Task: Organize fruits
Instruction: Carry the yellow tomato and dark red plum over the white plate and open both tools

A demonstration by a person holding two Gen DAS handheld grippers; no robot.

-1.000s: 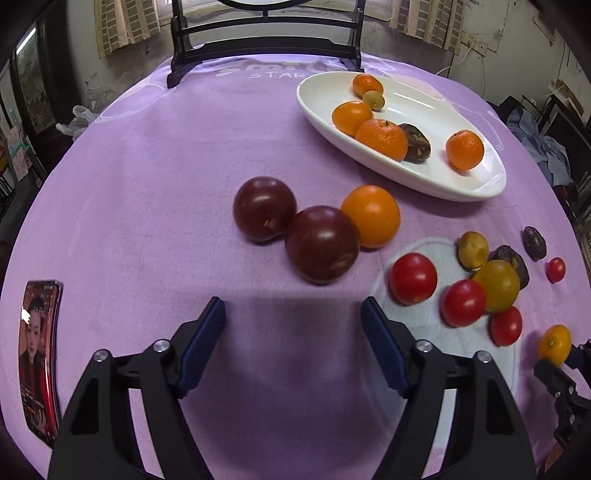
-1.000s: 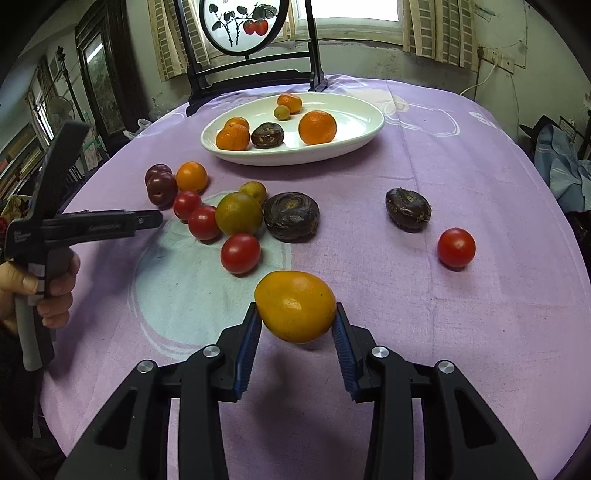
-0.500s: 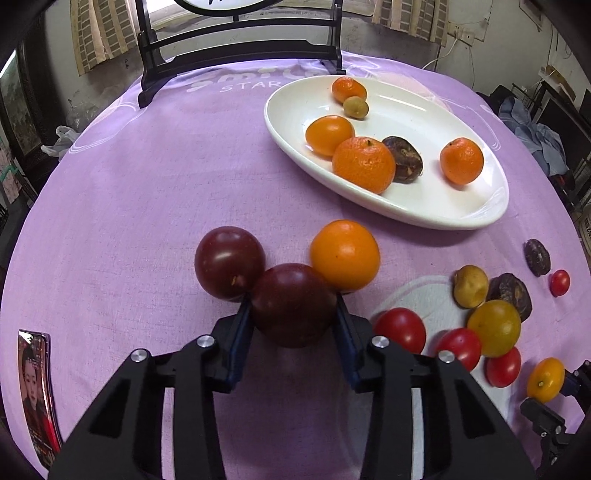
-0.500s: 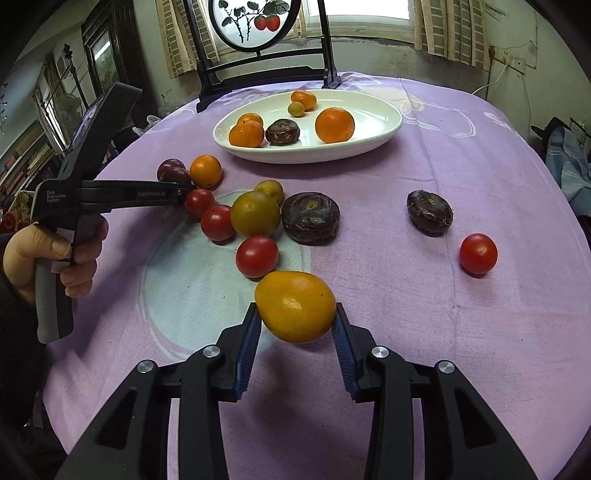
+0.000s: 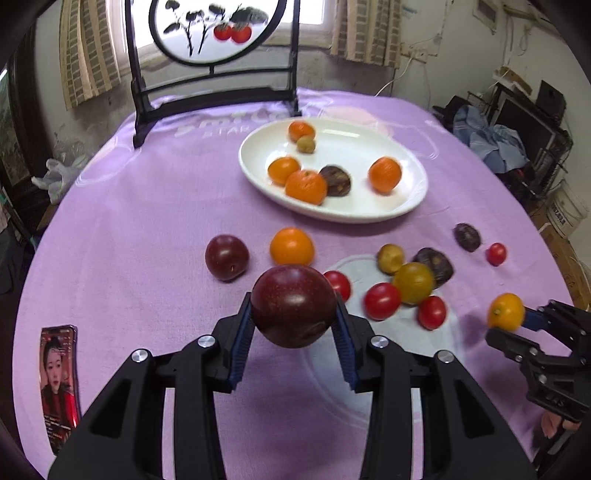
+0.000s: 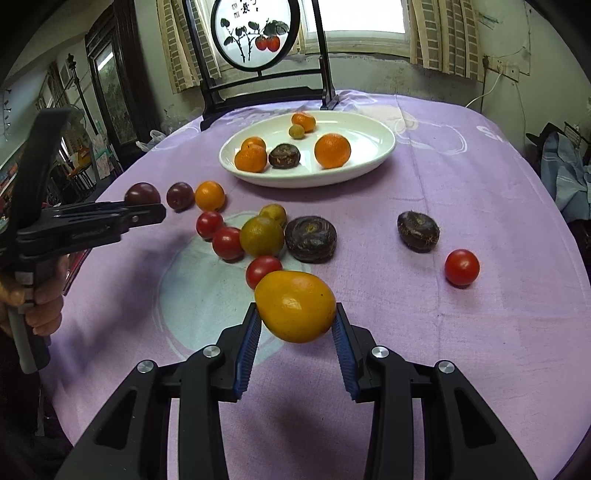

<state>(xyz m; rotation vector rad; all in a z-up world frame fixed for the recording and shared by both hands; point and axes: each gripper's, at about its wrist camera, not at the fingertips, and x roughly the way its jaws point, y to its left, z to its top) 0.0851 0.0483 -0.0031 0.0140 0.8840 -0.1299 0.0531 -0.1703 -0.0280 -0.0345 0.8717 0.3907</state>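
A round table under a soft, finely woven lilac cloth [image 5: 147, 221] fills both views, with a dark wooden stand holding a round painted panel [image 5: 218, 33] at the far edge, top centre, and striped curtains by the window behind. A glossy white oval plate [image 5: 413, 199], upper centre, holds dimpled orange tangerines, a small olive-coloured fruit and a wrinkled dark one. In the left wrist view the left gripper [image 5: 293, 325], lower centre, is clamped on a smooth, speckled dark red plum [image 5: 293, 306] held clear of the cloth, its ribbed blue pads pressing the fruit's sides; the jaws have just been closing onto it. A second plum [image 5: 226, 257] and a smooth orange fruit [image 5: 291, 246] lie on the cloth just above it, with glossy red tomatoes [image 5: 382, 301] and a greenish-yellow fruit [image 5: 413, 283] clustered to the right. In the right wrist view the right gripper [image 6: 295, 328], lower centre, grips a waxy, egg-shaped yellow-orange fruit [image 6: 295, 305] above the cloth. Only the left view shows a phone [image 5: 59, 384] with a lit screen lying flat at the lower left. Only the right view shows the hand [image 6: 40, 306] around the left tool's handle at the left edge, and the ridged, hairy skin of two dark brown rounded fruits [image 6: 311, 238] in sharp detail, one beside the cluster, the other apart near a lone tomato [image 6: 461, 267] at the right.
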